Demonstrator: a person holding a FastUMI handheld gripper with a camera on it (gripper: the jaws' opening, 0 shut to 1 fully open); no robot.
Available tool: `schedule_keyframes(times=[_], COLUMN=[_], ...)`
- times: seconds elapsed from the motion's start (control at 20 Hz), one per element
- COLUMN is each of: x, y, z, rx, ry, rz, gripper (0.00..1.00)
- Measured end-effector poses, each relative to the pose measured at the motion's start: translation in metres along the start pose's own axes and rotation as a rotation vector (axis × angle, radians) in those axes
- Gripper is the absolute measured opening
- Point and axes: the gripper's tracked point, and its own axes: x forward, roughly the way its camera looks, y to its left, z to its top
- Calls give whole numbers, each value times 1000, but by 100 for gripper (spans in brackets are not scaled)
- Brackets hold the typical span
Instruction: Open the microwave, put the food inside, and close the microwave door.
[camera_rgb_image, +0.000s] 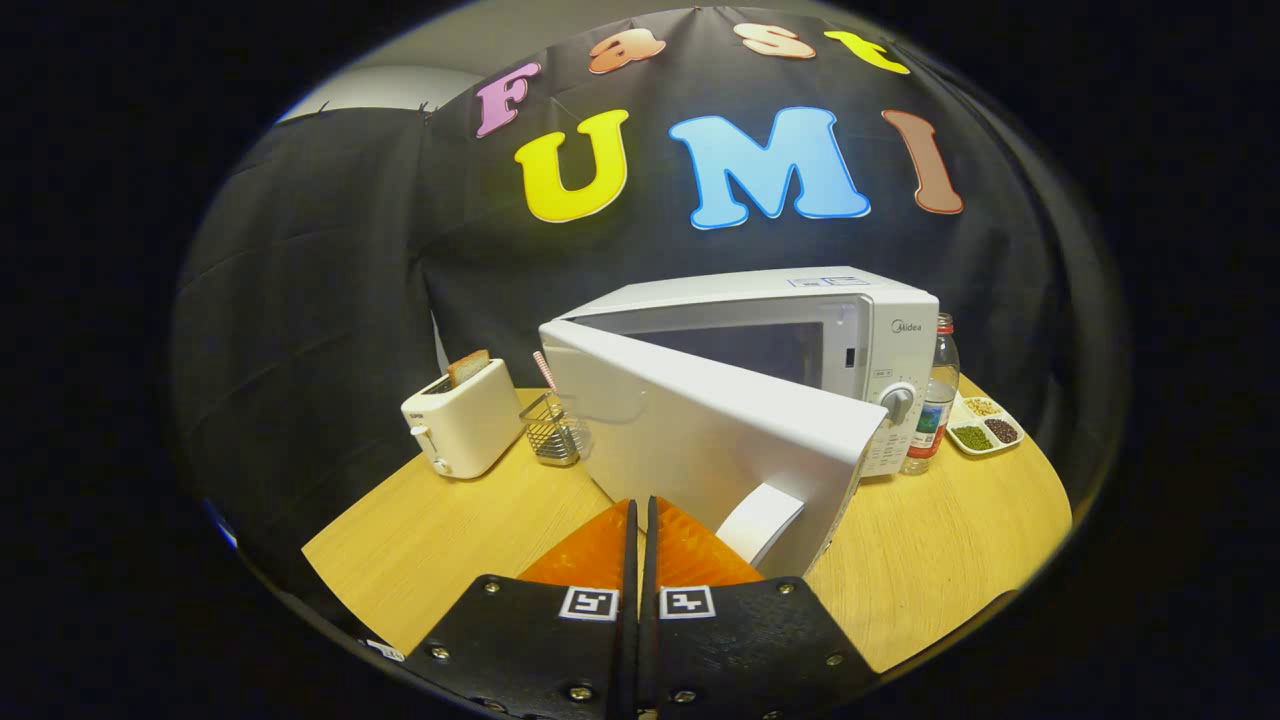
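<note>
White and hard, the microwave (800, 330) sits on the far right part of the wooden bench (470, 530). It looks heavy, so I think it will stay put when I push on it. Its door (700, 440) is swung partly open toward me, hinged on the left. The door is stiff and smooth, so it could slip under my fingers. I would push on its free edge, near the pale handle (762, 520), because that is far from the hinge and should swing easily.

My hand-held gripper (640, 530) has its fingers pressed together with nothing between them. The tips sit just in front of the door's lower part, close to the handle. I cannot tell if they touch it.

Inside the microwave it looks dark, and I cannot be sure if any food is in there.

To the left of the microwave stands a cream toaster (462, 420) with a slice of bread (468, 367) poking out of the top. Between them is a small wire basket (552, 430) holding a thin stick. On the right side stands a bottle (935, 405), and beside it a little tray (985, 425) with three cups of beans or seeds, green, dark and pale.
</note>
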Motion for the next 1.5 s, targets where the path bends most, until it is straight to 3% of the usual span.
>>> schedule_keyframes(times=[0.6, 1.15, 1.5], x=[53, 107, 124], y=[-78, -118, -129], z=[28, 47, 57], rx=[67, 119, 68], ry=[-22, -19, -37], rz=[-131, -210, -254], gripper=[1, 1, 1])
